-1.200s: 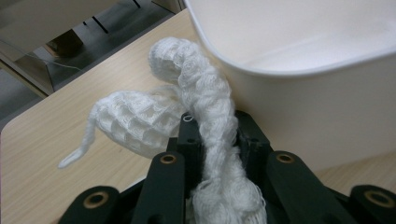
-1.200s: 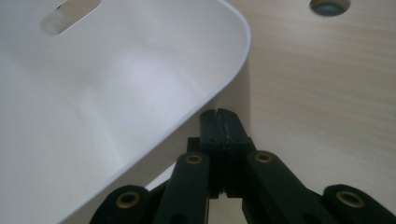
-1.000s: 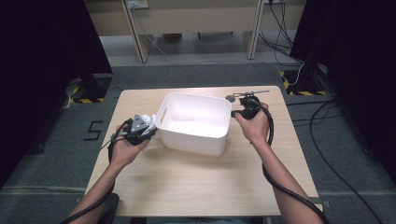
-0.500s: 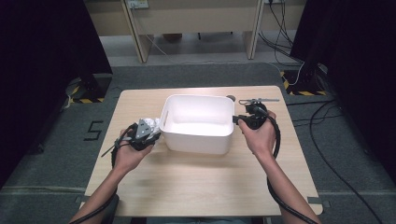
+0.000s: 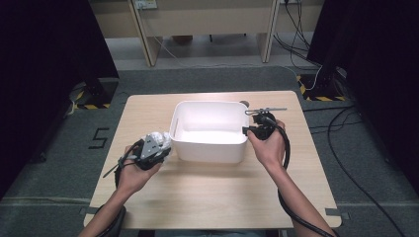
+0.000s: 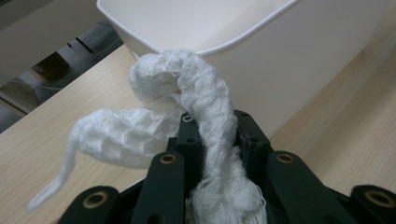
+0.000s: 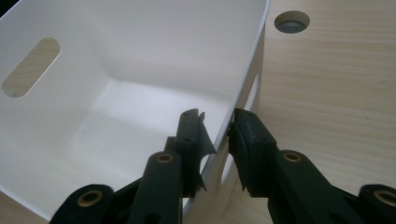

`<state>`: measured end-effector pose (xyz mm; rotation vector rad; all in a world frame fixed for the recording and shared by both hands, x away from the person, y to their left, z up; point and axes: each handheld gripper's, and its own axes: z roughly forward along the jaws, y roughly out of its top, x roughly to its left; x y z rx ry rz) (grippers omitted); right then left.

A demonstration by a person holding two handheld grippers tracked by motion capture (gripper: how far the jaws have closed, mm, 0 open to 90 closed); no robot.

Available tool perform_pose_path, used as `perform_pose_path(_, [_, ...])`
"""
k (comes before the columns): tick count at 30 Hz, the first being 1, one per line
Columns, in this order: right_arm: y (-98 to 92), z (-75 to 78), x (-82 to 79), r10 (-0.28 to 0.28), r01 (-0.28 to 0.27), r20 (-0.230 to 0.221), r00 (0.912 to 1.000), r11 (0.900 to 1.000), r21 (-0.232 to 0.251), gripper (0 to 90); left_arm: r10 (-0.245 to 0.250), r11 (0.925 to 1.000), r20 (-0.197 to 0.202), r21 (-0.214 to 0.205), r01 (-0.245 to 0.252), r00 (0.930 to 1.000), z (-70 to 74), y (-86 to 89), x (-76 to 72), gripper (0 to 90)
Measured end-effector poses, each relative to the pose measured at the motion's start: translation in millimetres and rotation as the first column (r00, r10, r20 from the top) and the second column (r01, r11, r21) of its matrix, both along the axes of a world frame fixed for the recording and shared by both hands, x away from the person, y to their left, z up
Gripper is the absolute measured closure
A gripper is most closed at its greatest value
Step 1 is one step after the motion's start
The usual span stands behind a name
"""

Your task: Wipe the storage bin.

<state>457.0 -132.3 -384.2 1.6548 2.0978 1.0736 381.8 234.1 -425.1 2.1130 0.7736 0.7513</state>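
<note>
A white plastic bin (image 5: 210, 150) stands mid-table. My left gripper (image 5: 161, 143) sits at its near left corner, shut on a white knitted cloth (image 5: 156, 136). In the left gripper view the cloth (image 6: 201, 88) bunches up between the jaws of that gripper (image 6: 217, 126) and droops to the left, just below the bin's rim (image 6: 243, 39). My right gripper (image 5: 246, 130) is at the bin's right wall. In the right gripper view that gripper (image 7: 215, 126) straddles the wall (image 7: 250, 74), one jaw inside and one outside. Its jaws have just been closing, a gap still showing beside the wall.
A round grommet hole (image 7: 292, 21) lies in the tabletop behind the bin's far right corner. Bare wood runs across the table's near half (image 5: 212, 197). Cables (image 5: 346, 148) trail on the floor to the right, and desk legs stand beyond the table.
The bin has turned from skewed to square with the table. My left hand has drawn nearer along the bin's left side with the cloth. The right hand has slid nearer along the right wall.
</note>
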Motion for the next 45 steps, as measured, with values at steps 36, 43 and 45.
perform_pose_path(36, [-0.4,-0.7,4.0,0.006,-0.006,0.022,0.9997,0.9999,-0.014,75.4,-0.078,0.9969,0.006,0.002,0.078,0.9969,-3.1,-13.0,2.0,75.2])
perform_pose_path(43, [-0.3,-1.3,4.7,0.01,-0.01,0.029,0.9995,0.9998,-0.017,75.3,-0.079,0.9969,-0.006,0.007,0.079,0.9969,-7.3,-13.8,5.3,75.2])
perform_pose_path(45, [-0.4,-1.4,4.8,0.011,-0.01,0.03,0.9995,0.9998,-0.017,75.3,-0.078,0.9969,-0.009,0.007,0.078,0.9969,-8.2,-13.8,5.8,75.2])
